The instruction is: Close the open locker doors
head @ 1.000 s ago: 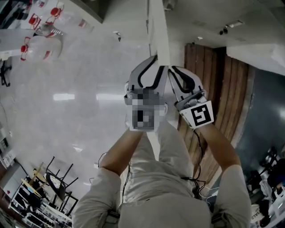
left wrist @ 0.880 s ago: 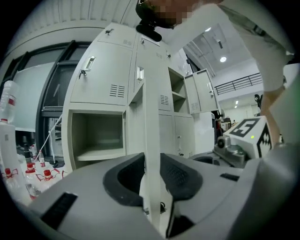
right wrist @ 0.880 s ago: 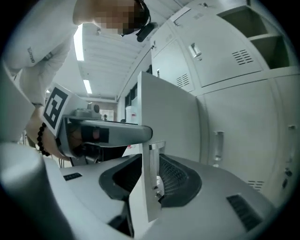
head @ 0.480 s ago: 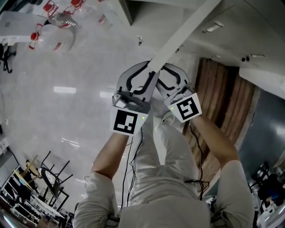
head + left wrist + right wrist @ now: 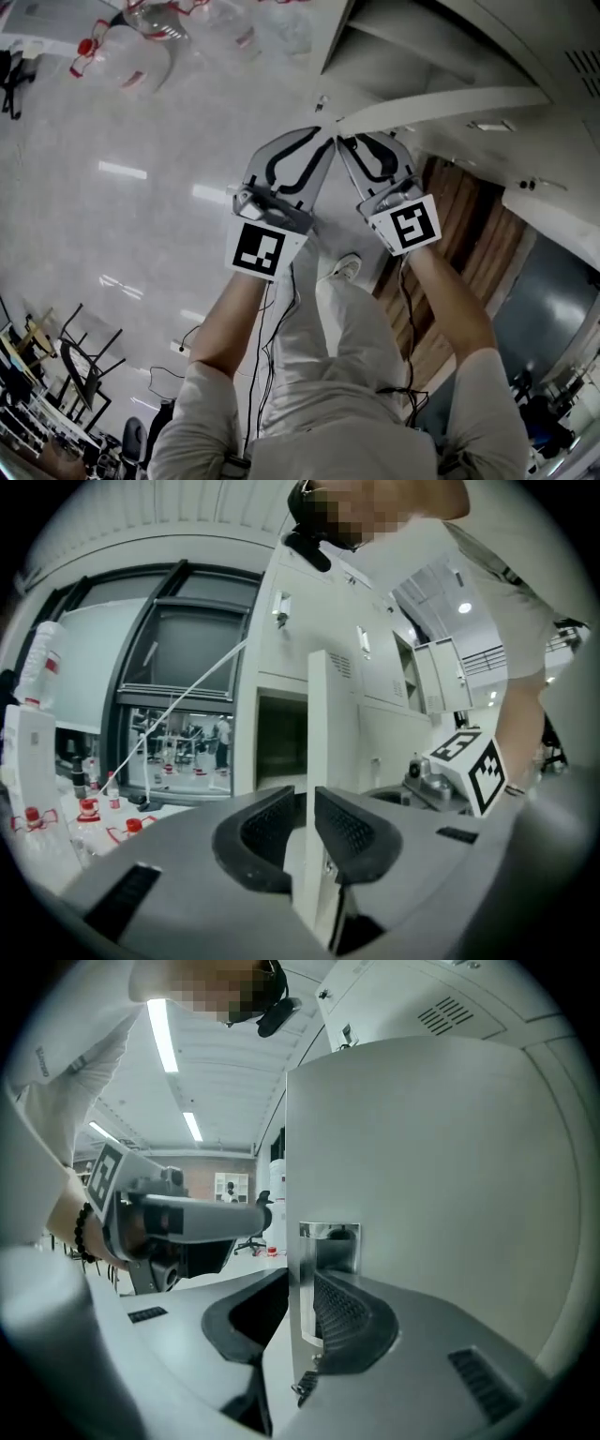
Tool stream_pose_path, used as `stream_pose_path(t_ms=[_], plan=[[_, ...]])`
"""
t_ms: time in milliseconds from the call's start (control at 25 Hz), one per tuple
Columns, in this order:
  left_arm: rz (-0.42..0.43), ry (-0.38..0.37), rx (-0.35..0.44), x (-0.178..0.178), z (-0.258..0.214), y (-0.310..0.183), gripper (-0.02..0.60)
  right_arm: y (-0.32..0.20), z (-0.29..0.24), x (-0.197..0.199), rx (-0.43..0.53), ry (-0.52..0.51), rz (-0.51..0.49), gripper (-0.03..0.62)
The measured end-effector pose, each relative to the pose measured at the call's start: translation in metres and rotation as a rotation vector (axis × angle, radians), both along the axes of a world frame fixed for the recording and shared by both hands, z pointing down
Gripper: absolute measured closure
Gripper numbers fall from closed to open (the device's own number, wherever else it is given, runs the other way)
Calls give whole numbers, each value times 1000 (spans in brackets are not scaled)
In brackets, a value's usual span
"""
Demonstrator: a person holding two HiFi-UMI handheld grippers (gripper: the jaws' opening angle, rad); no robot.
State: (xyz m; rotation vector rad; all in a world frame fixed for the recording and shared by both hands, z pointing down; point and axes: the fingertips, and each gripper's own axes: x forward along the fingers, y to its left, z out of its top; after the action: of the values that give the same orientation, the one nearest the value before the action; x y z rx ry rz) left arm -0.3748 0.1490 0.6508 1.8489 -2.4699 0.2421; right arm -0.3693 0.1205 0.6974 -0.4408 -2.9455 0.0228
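- Fingers of your left gripper [image 5: 306,825] and right gripper [image 5: 300,1312] have just been closing. They now sit narrow, pinching the free edge of the pale grey metal locker door [image 5: 441,101].
- That door stands part-open, swung out from the white locker cabinet [image 5: 281,658] at the far right. Your right grip is beside its recessed steel handle [image 5: 328,1241].
- Swing too fast and the thin edge may slip free, or the door may bounce off the frame.
- Hold on too long and your fingers could jam against the frame.
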Motion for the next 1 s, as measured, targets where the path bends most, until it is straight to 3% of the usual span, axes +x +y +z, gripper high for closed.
stream_pose_path(t_ms=[160, 320, 680, 1000], plan=[[-129, 93, -15, -35, 43, 17, 546, -16, 1, -33, 23, -1, 14, 546], [-150, 135, -30, -54, 74, -1, 563, -29, 0, -62, 40, -32, 84, 553], [-96, 65, -13, -109, 99, -78, 577, -52, 5, -113, 98, -59, 211, 559], [-76, 31, -18, -123, 98, -102, 577, -72, 1, -124, 124, -71, 315, 566]])
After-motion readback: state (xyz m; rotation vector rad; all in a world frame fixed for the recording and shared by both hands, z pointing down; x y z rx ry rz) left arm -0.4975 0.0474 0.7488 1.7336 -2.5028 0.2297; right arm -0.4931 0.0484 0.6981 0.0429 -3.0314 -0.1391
